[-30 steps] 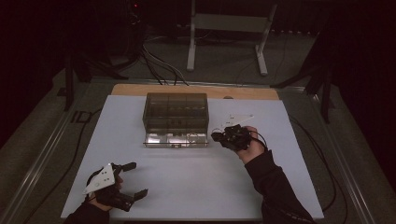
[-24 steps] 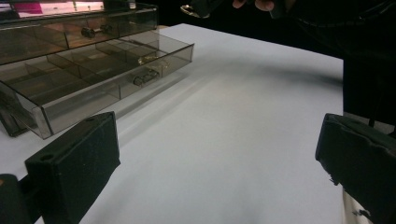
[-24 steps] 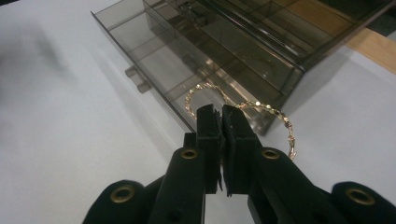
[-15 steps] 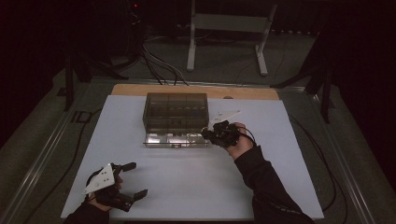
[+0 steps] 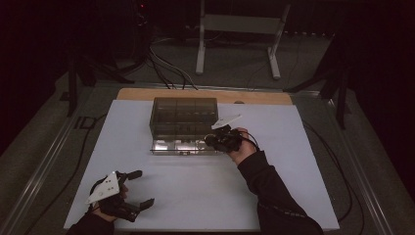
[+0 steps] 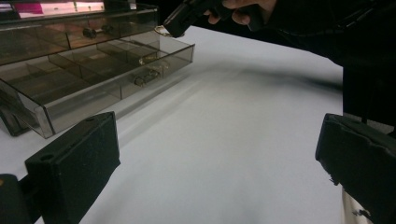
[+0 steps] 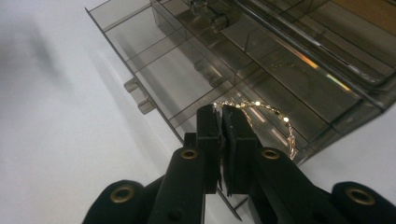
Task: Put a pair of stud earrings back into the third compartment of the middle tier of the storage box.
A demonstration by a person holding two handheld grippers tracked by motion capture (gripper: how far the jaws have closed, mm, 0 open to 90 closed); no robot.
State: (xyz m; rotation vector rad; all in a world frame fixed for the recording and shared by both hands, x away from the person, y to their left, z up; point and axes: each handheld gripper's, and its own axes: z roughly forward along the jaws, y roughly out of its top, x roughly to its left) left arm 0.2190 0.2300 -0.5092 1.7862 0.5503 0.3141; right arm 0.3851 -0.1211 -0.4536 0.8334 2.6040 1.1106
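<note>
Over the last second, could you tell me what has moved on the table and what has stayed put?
The right gripper moved left to the box's pulled-out drawer and now hangs over its right end, jaws shut on a gold chain. The left gripper stayed open near the table's front left; the box and drawer did not move.

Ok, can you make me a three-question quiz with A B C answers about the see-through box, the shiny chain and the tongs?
1. Where is the gold chain?
A. on the white table
B. over the open drawer at the box's corner
C. on the floor

2. What colour is the box?
A. bright red
B. smoky see-through grey
C. yellow

3. How are the left tongs?
A. open, holding nothing
B. shut on the chain
C. shut on the drawer

Answers:
1 B: the right tongs pinch it above the drawer.
2 B: you see dividers through its walls.
3 A: wide gap, only table between.
</note>
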